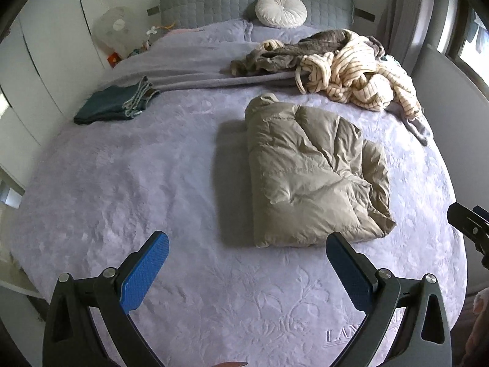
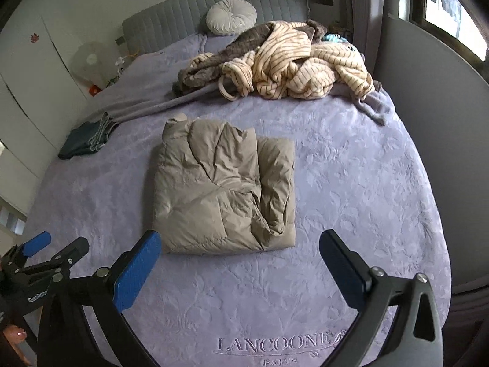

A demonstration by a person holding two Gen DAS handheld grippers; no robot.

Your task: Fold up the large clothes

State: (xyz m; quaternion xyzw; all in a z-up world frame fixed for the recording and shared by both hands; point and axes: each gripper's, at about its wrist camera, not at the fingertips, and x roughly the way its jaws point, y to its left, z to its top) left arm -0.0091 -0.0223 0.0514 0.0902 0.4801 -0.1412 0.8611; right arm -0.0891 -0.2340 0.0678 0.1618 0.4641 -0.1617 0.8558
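Observation:
A tan puffer jacket (image 1: 311, 174) lies folded into a thick rectangle on the lilac bed cover (image 1: 137, 183); it also shows in the right wrist view (image 2: 223, 189). My left gripper (image 1: 247, 244) is open and empty, held above the bed short of the jacket's near edge. My right gripper (image 2: 241, 241) is open and empty, just in front of the jacket's near edge. The right gripper shows at the right edge of the left wrist view (image 1: 470, 223), and the left gripper shows at the lower left of the right wrist view (image 2: 52, 250).
A heap of unfolded clothes, striped cream (image 2: 305, 64) and grey-brown (image 2: 214, 58), lies at the far right of the bed. Folded dark jeans (image 1: 116, 104) sit at the far left. A round white cushion (image 1: 281, 10) leans on the grey headboard. White wardrobes stand left, a window right.

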